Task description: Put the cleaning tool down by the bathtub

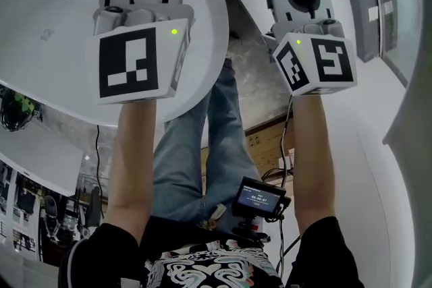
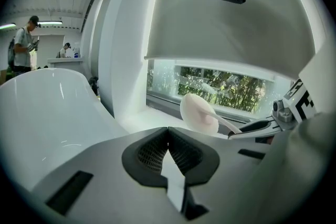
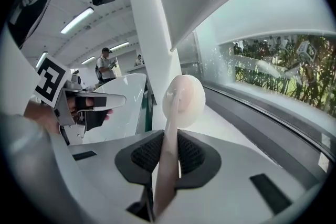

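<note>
Tongs on the right [image 3: 167, 140] clamp the slim handle of a pale pinkish plastic cleaning tool [image 3: 183, 99]. Its round disc head sticks out past the tips and is held in the air, resting on nothing. Beyond it, a white ledge [image 3: 223, 124] runs under a long window [image 3: 283, 68]. The left tongs [image 2: 168, 132] are pressed together with nothing between them, close beside the right pair. A glossy white bathtub [image 1: 47, 3] curves under the left tongs, and the tool is just beside its rim.
</note>
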